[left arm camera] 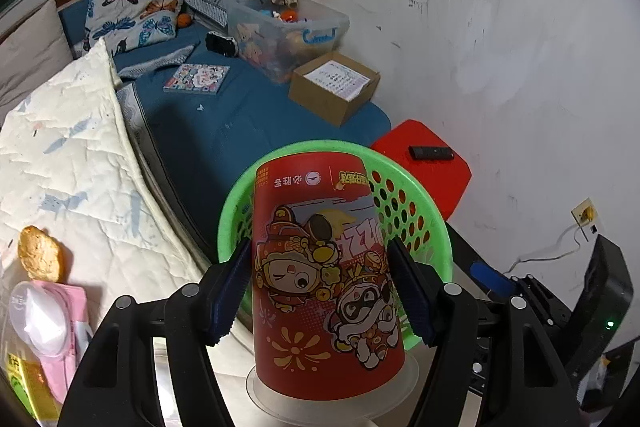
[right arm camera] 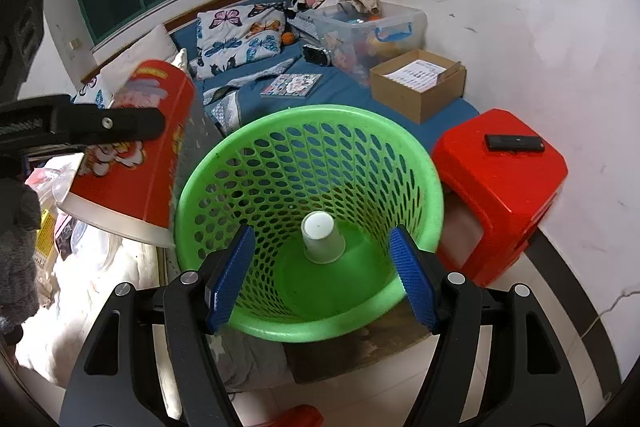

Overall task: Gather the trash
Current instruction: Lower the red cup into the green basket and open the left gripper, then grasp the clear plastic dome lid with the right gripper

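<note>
red cup (left arm camera: 324, 267) gripped in left claw (left arm camera: 320, 291) beside green basket (right arm camera: 224, 163) holding white cup (right arm camera: 322, 237); right claw (right arm camera: 320, 279) open.

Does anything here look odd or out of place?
The red paper cup in the left gripper is upside down, rim lowermost. A small white cup also lies inverted in the green basket. Litter sits on the bedding.

red stool (right arm camera: 500, 187), remote (right arm camera: 514, 143), cardboard box (right arm camera: 418, 89), butterfly pillow (right arm camera: 240, 33)
</note>
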The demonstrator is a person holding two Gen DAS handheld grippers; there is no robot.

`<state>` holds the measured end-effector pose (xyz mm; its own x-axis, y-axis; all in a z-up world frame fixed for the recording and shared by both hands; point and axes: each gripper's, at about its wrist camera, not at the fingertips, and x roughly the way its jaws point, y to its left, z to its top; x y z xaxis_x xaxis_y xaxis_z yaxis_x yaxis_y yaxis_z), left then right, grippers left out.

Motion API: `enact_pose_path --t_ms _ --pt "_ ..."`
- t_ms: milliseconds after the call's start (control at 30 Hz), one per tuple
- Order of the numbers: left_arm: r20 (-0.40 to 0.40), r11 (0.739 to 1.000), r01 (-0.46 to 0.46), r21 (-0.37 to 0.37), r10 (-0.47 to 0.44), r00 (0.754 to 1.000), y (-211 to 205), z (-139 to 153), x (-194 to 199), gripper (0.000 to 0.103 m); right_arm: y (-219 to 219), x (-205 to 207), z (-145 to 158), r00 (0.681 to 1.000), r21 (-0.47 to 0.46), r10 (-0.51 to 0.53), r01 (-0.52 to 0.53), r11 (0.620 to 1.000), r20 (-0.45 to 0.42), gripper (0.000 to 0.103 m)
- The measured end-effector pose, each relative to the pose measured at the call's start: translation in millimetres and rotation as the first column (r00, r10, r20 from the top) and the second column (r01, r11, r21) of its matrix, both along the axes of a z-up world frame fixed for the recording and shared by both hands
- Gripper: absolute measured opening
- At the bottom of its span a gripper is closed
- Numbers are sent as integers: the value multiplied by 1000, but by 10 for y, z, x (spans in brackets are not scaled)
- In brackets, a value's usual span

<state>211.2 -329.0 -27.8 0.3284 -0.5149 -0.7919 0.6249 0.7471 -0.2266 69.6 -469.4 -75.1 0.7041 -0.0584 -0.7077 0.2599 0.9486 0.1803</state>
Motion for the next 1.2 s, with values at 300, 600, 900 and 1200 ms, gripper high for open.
enact_pose_path --t_ms 300,600,900,1200 --pt "-7 1000 22 -7 -22 1000 -73 -15 -70 75 -61 -105 29 1000 12 -26 26 1000 6 70" --pt "43 998 -2 -59 5 999 294 197 -265 75 43 -197 166 999 2 -5 5 1000 37 70" --pt "141 993 -83 -86 95 985 1019 405 -533 75 466 -94 290 993 -16 105 -104 994 58 73" --pt "159 967 -222 -122 240 958 1886 510 -587 75 1025 81 316 969 -9 239 -238 971 59 73"
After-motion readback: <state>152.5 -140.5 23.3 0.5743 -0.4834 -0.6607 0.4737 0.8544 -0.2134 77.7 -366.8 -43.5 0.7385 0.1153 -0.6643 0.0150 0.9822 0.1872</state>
